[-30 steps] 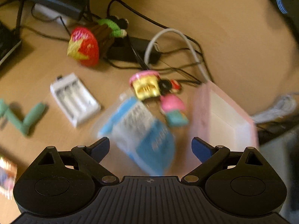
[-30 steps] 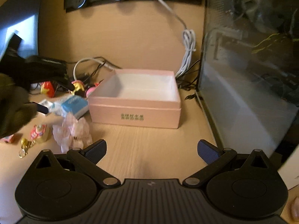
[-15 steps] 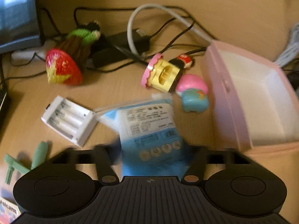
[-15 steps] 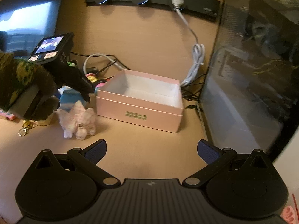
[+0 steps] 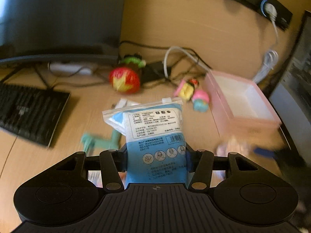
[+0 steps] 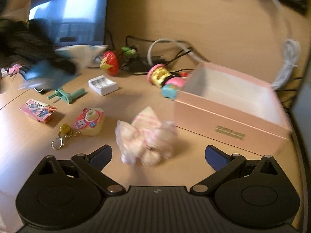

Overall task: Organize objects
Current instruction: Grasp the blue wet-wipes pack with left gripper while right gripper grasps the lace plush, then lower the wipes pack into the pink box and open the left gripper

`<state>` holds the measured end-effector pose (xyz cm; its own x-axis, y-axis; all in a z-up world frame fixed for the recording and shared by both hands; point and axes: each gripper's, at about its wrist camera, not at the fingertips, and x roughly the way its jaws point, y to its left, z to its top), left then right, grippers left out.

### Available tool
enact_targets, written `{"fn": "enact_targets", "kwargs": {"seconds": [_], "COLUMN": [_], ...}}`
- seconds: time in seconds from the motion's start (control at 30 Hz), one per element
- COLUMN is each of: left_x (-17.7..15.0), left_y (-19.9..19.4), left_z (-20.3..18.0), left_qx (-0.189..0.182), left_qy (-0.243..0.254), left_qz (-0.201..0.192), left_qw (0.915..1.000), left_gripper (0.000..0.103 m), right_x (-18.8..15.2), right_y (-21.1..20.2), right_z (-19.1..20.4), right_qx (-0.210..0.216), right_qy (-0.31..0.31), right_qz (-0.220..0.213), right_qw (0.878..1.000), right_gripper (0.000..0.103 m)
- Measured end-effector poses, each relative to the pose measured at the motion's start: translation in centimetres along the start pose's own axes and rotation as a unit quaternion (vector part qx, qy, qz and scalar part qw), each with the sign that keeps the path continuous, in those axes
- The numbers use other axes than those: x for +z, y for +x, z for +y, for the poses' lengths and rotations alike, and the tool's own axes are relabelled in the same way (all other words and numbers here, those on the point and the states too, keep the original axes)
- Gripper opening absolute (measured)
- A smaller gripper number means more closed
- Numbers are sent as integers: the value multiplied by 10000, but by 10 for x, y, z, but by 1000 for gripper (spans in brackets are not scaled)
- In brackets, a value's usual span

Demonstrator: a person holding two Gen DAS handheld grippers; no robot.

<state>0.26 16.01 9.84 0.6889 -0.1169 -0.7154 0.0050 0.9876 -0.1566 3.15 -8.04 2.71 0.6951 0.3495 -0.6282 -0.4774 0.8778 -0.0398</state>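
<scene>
My left gripper [image 5: 156,156] is shut on a blue and white zip packet [image 5: 153,130] and holds it up above the desk; from the right wrist view it is a blur [image 6: 48,66] at the far left. The open pink box [image 5: 241,103] lies to the right; it also shows in the right wrist view [image 6: 229,112]. My right gripper [image 6: 158,156] is open and empty, low over the desk, with a pink plush toy [image 6: 145,136] between and just beyond its fingertips.
On the desk lie a strawberry toy [image 6: 109,63], a white battery case [image 6: 103,84], a green tool [image 6: 67,96], a pink snack pack [image 6: 38,109], a toy camera with keychain [image 6: 89,119], small pink and yellow figures [image 6: 164,77], cables, a keyboard [image 5: 29,114] and a monitor [image 5: 58,15].
My left gripper closed on the blue packet and lifted it off the desk. My right gripper swung left and down toward the pink plush toy.
</scene>
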Motion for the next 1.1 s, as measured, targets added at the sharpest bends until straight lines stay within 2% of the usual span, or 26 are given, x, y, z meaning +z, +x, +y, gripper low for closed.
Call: {"fn": "enact_targets", "kwargs": {"seconds": [0.03,0.07,0.1,0.17,0.27,0.4,0.47,0.6,0.67,0.73,0.77,0.83,0.9,0.97,1.03,1.1], "left_x": [-7,-12,-17,-25,-30,-5,15,64,88,103,108,114,113,107,98,93], "left_y": [-3,-4,-5,-7,-8,0,10,35,56,81,101,145,190,214,217,212], "left_z": [1,0,-1,-5,-19,-44,-64,-115,-142,-172,-188,-207,-219,-221,-225,-227], "left_qx": [-44,-98,-179,-412,-994,-1843,-2087,-2180,-2276,-2232,-2052,-1734,-1476,-1439,-1449,-1564], "left_qy": [55,147,265,581,1070,1240,1238,1059,887,973,1080,1119,881,593,629,726], "left_qz": [46,105,157,245,296,105,-139,-795,-931,-1070,-1040,-686,125,591,578,385], "left_qw": [10000,9998,9994,9972,9888,9750,9700,9669,9652,9640,9672,9761,9850,9860,9858,9843], "left_gripper": [56,56,56,56,56,56,56,56,57,58,58,58,57,57,57,58], "right_x": [3,5,7,10,14,19,21,19,14,8,6,2,-2,-4,-7,-9], "right_y": [10,19,27,38,26,-30,-60,-115,-127,-130,-129,-127,-119,-106,-97,-88], "right_z": [3,6,8,10,10,0,-6,-29,-41,-52,-56,-64,-70,-75,-81,-85], "right_qx": [8,23,37,8,-252,-719,-1028,-1545,-1693,-1807,-1839,-1774,-1667,-1584,-1396,-1306], "right_qy": [-17,-19,4,136,372,688,706,794,802,778,784,821,786,772,707,623], "right_qz": [32,93,172,377,361,201,95,-137,-191,-213,-216,-247,-234,-131,-82,-47], "right_qw": [10000,10000,9998,9992,9983,9948,9922,9847,9821,9802,9796,9804,9826,9843,9876,9895], "right_gripper": [92,80,64,48,40,40,40,40,40,40,40,40,40,40,40,40]}}
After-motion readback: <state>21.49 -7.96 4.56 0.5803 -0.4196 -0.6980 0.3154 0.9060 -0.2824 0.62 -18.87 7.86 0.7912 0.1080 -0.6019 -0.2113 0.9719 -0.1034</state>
